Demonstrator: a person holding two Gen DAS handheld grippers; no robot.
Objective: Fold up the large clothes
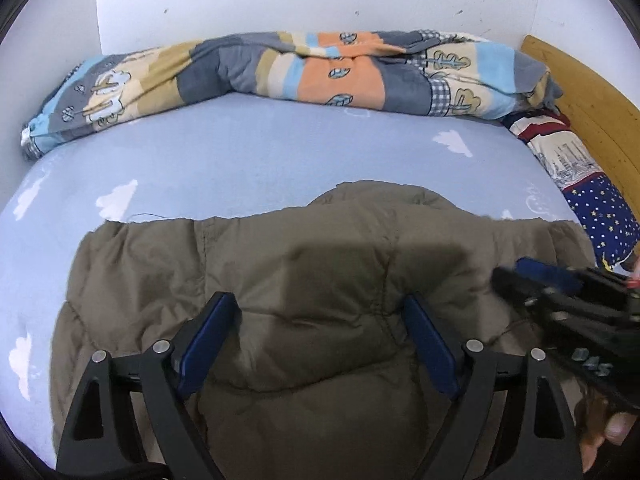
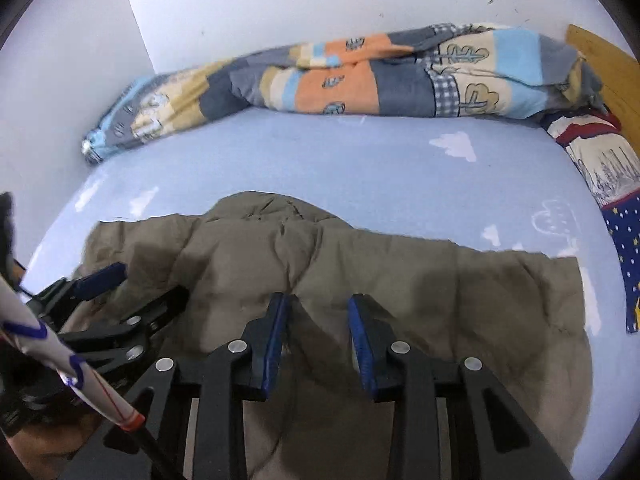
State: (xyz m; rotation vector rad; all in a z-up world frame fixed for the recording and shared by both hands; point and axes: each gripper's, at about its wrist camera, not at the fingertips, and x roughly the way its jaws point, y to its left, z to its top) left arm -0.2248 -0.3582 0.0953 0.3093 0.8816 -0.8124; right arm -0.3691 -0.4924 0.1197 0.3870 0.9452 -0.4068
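An olive-brown padded jacket (image 1: 320, 264) lies spread on the light blue bed sheet (image 1: 260, 152), its hood end toward the far wall. My left gripper (image 1: 318, 300) hovers over the jacket's middle, jaws wide open and holding nothing. From the right wrist view the same jacket (image 2: 400, 280) fills the foreground. My right gripper (image 2: 319, 300) stands above it with a narrow gap between its blue pads; a raised crease of fabric sits by the left pad, not pinched. The right gripper (image 1: 532, 280) shows blurred at the right edge of the left wrist view, the left gripper (image 2: 132, 284) at the left edge of the right wrist view.
A patchwork quilt (image 1: 304, 72) is bunched along the white wall at the back. A pillow with stars and stripes (image 1: 580, 176) lies at the right against the wooden headboard (image 1: 592, 104). A white cable with blue marks (image 2: 60, 368) crosses the lower left.
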